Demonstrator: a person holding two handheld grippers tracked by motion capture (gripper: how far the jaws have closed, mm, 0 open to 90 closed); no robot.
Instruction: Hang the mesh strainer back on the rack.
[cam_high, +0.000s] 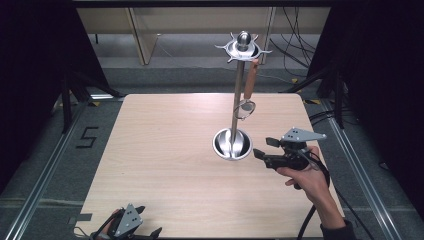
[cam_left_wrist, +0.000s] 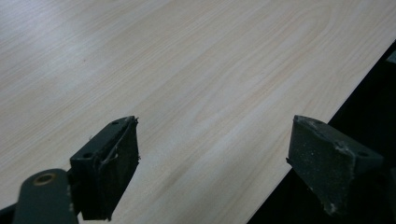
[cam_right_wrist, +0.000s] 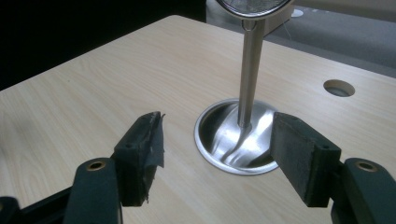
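A steel utensil stand (cam_high: 239, 90) rises from a round dish base (cam_high: 220, 145) right of the table's middle. From its hooked top hangs a wooden-handled utensil (cam_high: 250, 80), whose round mesh head (cam_high: 245, 109) rests against the pole. My right gripper (cam_high: 265, 147) is just right of the base, pointing at it, open and empty. In the right gripper view the gripper (cam_right_wrist: 217, 121) frames the dish base (cam_right_wrist: 236, 140) and pole (cam_right_wrist: 250, 70), apart from both. My left gripper (cam_high: 149, 220) is at the table's front left edge, open; the left gripper view has this gripper (cam_left_wrist: 215, 126) over bare wood.
The light wooden table (cam_high: 165, 165) has a small round hole (cam_right_wrist: 339, 87) beyond the stand's base. Dark floor, rails and cables surround the table. A pale cabinet (cam_high: 145, 30) stands at the back.
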